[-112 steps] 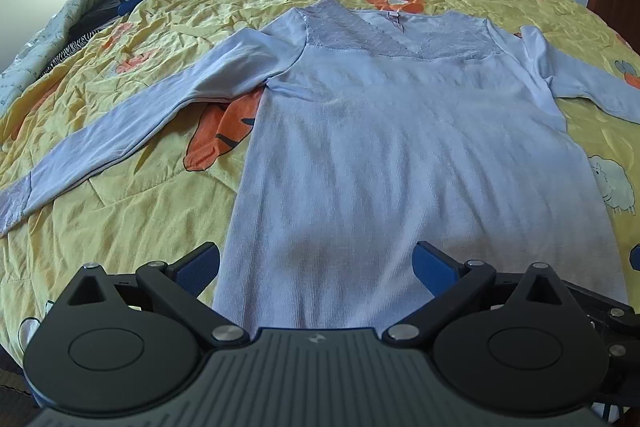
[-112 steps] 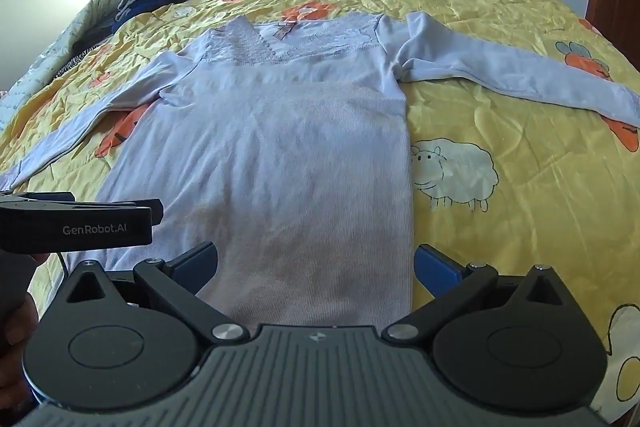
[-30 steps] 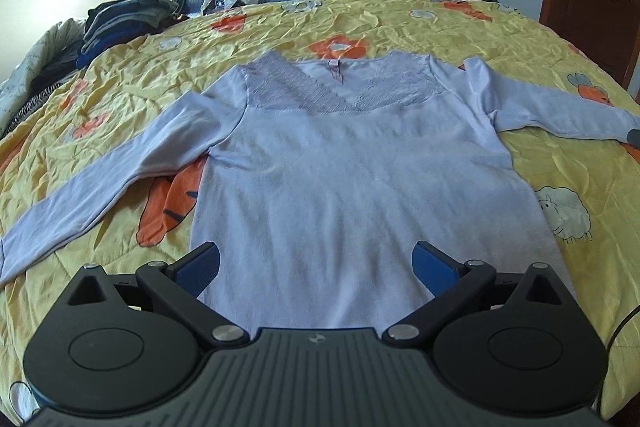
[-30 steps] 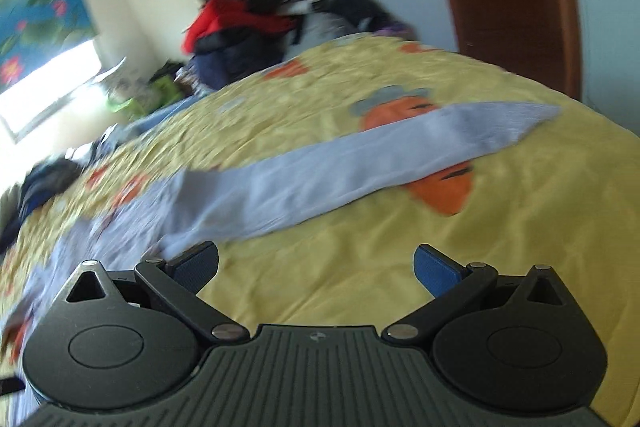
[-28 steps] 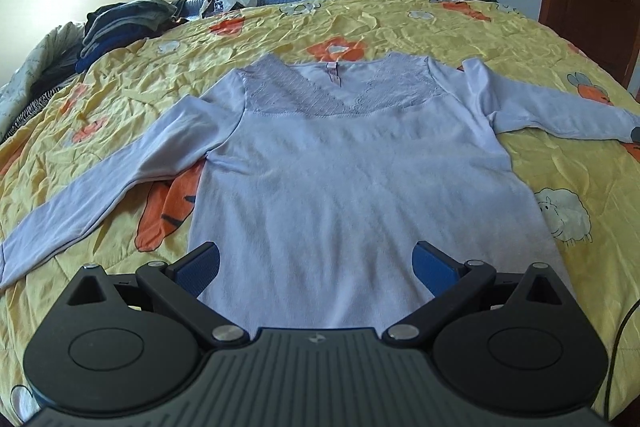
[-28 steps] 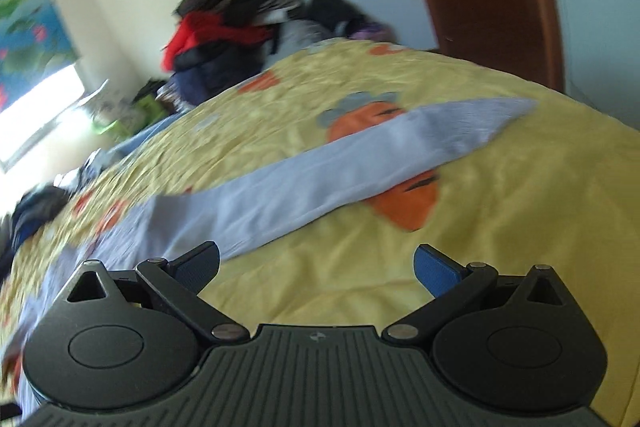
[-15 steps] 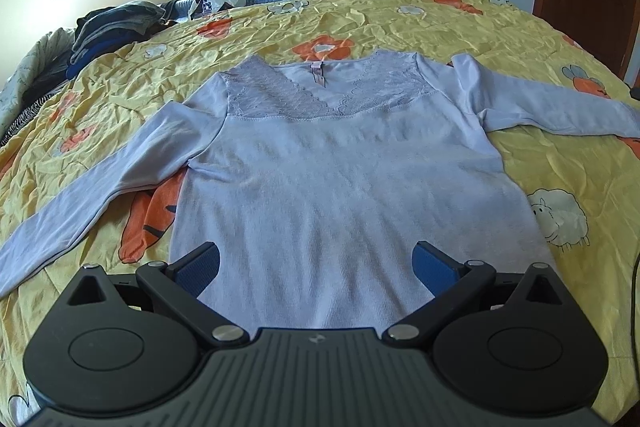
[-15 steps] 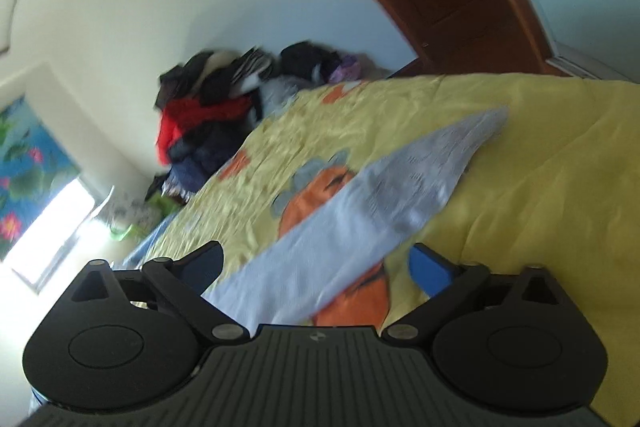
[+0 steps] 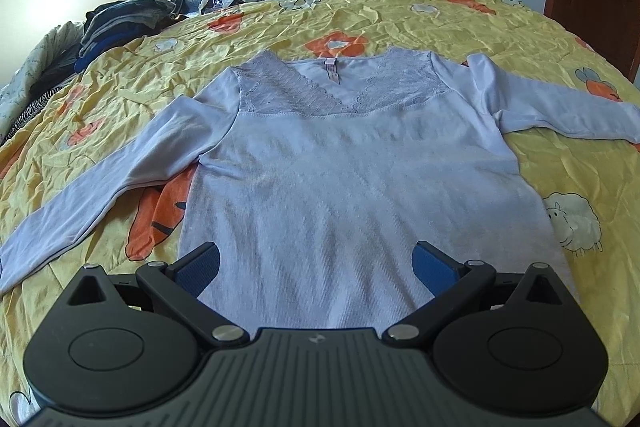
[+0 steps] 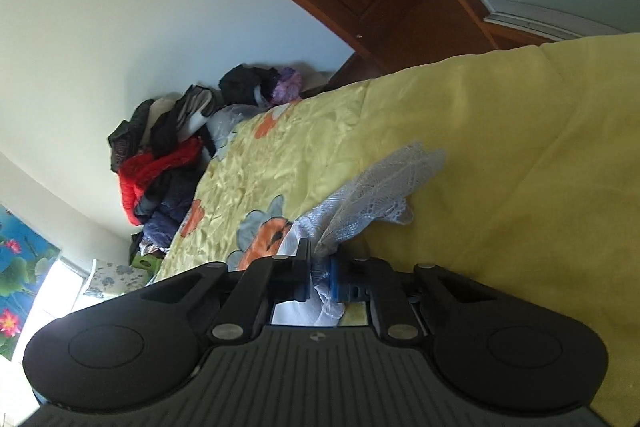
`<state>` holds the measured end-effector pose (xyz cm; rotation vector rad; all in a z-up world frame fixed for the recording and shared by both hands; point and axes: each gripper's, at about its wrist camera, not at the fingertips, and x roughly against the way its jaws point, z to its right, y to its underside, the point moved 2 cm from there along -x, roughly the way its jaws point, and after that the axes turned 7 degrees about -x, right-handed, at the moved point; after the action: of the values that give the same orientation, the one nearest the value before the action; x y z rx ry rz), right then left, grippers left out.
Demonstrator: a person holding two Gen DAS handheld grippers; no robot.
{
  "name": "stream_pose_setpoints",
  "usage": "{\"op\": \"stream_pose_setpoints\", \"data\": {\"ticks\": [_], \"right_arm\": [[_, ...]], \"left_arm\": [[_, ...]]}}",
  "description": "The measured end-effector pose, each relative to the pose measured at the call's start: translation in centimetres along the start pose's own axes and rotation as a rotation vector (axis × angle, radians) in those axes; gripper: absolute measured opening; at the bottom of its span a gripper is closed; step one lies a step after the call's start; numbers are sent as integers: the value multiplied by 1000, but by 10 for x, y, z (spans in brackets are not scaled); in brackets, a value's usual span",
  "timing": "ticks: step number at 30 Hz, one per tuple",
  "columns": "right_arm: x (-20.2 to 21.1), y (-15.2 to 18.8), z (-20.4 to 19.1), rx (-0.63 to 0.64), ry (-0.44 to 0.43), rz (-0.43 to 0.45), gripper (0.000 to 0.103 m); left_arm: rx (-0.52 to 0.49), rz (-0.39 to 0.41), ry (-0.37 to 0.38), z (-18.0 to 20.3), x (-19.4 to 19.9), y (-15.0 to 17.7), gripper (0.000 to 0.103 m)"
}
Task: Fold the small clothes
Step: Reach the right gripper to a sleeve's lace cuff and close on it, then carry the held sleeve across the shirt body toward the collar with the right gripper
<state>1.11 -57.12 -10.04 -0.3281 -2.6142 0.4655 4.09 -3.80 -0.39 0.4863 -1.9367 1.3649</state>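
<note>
the right gripper is seen pressed together on the lace cuff of the top's right sleeve; the blue pads are pinched on the thin cloth, and the end of the cuff is fanned out just beyond them, over the yellow bed cover. the left gripper is held spread wide above the lower part of the lilac top, and nothing is caught between its fingers. the top is laid flat, face up, in the middle of the bed, with both sleeves stretched out to the sides. the fabric is judged to be light, soft and limp, so it will be bent at any place and will hang down when lifted. the lace is probably delicate, so it should not be pulled hard. a better hold is judged to be at the cuff seam or the hem corners.
</note>
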Motion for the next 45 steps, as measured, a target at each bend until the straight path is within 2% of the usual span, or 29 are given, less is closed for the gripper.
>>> {"op": "stream_pose_setpoints", "data": {"ticks": [7,12,17,20,24,30,36,45], "right_arm": [[14,12,-16,-9,-121,-38,10],[16,25,-35,-72,-263,-111,10],[12,44,-53,-120,-341,-197,10],[9,58,-57,-189,-383,-260,10],[9,78,-68,-216,-412,-327,10],[17,109,-83,-191,-433,-400,10],[26,134,-102,-109,-423,-431,10],[28,165,-120,-110,-434,-487,10]], "left_arm": [[7,-17,-13,-2,-4,2,103],[27,-23,-20,-8,-5,3,103],[48,-29,-29,-13,-7,5,103],[61,-33,-30,-17,-8,5,103],[71,-39,-38,-20,-11,7,103],[84,-48,-42,-24,-13,9,103],[91,-53,-44,-27,-14,11,103],[96,-59,-49,-29,-18,12,103]]}}
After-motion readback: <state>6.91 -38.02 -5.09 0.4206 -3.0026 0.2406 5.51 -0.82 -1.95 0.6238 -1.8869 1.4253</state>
